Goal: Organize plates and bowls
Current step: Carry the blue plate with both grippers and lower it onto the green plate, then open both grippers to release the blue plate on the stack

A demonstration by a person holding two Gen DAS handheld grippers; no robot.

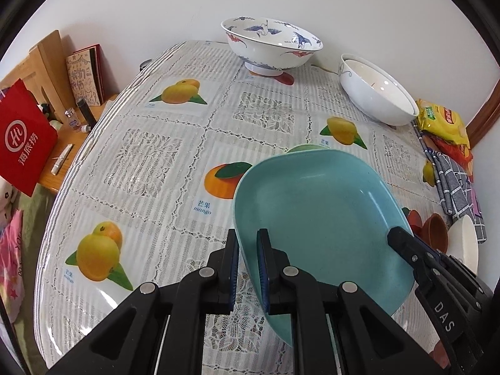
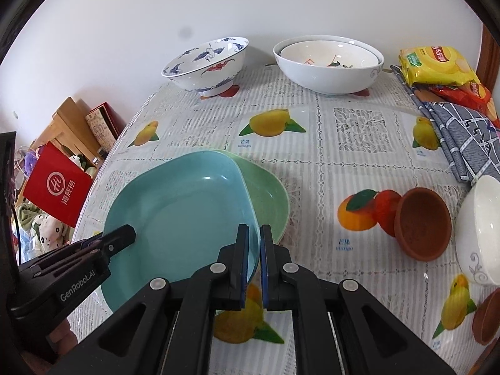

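Both grippers hold one turquoise squarish plate [image 2: 184, 206] by opposite edges above the bench [image 1: 150, 143], which is covered with a lace-patterned plastic cloth printed with mangoes. The left gripper [image 1: 248, 243] has its fingers [image 1: 232, 250] pinched on the plate's left rim, one finger outside the rim and the other inside, and the right gripper [image 2: 254, 240] pinches the right rim in the same way, its blue pads nearly together with the thin edge between them. In the right wrist view the left gripper's black tip [image 2: 120, 237] reaches onto the plate's left edge; in the left wrist view the right gripper's tip [image 1: 401, 237] sits on the plate's right edge. The turquoise plate is tilted and overlaps a pale green plate of the same squarish shape [image 2: 268, 200] that lies on the cloth just beyond and to the right of it; whether the two touch cannot be told. At the far side, by the white wall, stand a white porcelain bowl painted with blue cranes and red bats [image 1: 270, 43] and a large plain white bowl with a smaller white bowl nested in it [image 2: 328, 62]. To the right are a small brown clay bowl lying on its side [image 2: 422, 223], a white bowl with a grey scroll pattern [image 2: 479, 231], a folded blue-grey checked cloth [image 2: 462, 137] and yellow snack packets [image 2: 434, 65]. A red paper bag [image 1: 25, 137] stands beyond the left edge of the bench.
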